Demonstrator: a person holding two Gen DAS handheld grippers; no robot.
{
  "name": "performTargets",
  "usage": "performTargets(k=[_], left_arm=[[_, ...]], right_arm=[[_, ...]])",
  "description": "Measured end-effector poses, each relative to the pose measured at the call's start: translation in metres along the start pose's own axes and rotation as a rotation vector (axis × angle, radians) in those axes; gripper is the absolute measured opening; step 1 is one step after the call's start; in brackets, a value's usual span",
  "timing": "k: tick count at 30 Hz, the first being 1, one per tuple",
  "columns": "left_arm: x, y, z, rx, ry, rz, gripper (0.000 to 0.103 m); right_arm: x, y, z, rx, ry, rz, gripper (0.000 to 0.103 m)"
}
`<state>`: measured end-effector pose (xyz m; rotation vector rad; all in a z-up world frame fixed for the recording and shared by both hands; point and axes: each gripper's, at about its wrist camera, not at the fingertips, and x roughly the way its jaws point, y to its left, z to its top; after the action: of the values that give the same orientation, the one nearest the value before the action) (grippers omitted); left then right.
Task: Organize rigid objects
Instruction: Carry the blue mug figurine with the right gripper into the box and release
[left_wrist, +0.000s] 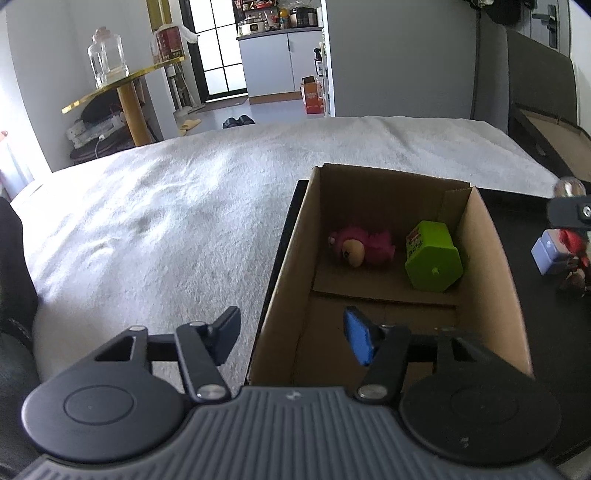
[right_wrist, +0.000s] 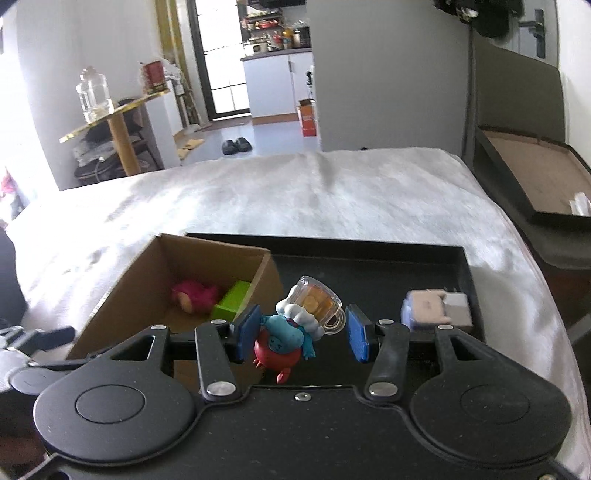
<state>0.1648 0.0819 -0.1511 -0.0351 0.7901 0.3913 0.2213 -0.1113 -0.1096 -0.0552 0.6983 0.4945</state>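
The right gripper (right_wrist: 301, 334), clamped on the toy figure (right_wrist: 286, 341), should clear the cardboard box (right_wrist: 147, 291) wall before releasing; left gripper (left_wrist: 291, 332) stands apart, empty.

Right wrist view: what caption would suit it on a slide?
Blue-padded fingers carry a toy figure with a beer mug above the black tray, beside the cardboard box.
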Motion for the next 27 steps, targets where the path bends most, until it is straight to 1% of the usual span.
performTargets(k=[1, 3, 6, 9, 12, 15, 20, 27], left_arm=[[0.0, 0.001, 0.0, -0.008, 0.0, -0.006, 0.058], [-0.001, 0.003, -0.001, -0.019, 0.0, -0.014, 0.051], [0.001, 0.002, -0.003, -0.002, -0.002, -0.001, 0.043], [0.003, 0.007, -0.004, -0.038, 0.017, -0.028, 0.036], [0.002, 0.01, -0.004, -0.057, 0.012, -0.025, 0.029], [0.003, 0.013, -0.004, -0.08, 0.012, -0.028, 0.024], [0.003, 0.019, -0.004, -0.1, 0.016, -0.043, 0.021], [0.005, 0.024, -0.002, -0.136, 0.028, -0.064, 0.021]], right_arm=[[0.0, 0.004, 0.002, -0.005, -0.005, 0.006, 0.049], [0.0, 0.011, 0.004, -0.015, -0.014, 0.017, 0.049], [0.002, 0.02, 0.006, -0.027, -0.017, 0.033, 0.049], [0.007, 0.03, 0.006, -0.034, -0.009, 0.043, 0.049], [0.014, 0.041, 0.007, -0.046, 0.0, 0.059, 0.049], [0.021, 0.053, 0.005, -0.073, 0.017, 0.068, 0.049], [0.032, 0.066, 0.0, -0.093, 0.051, 0.069, 0.049], [0.043, 0.075, -0.003, -0.105, 0.079, 0.055, 0.05]])
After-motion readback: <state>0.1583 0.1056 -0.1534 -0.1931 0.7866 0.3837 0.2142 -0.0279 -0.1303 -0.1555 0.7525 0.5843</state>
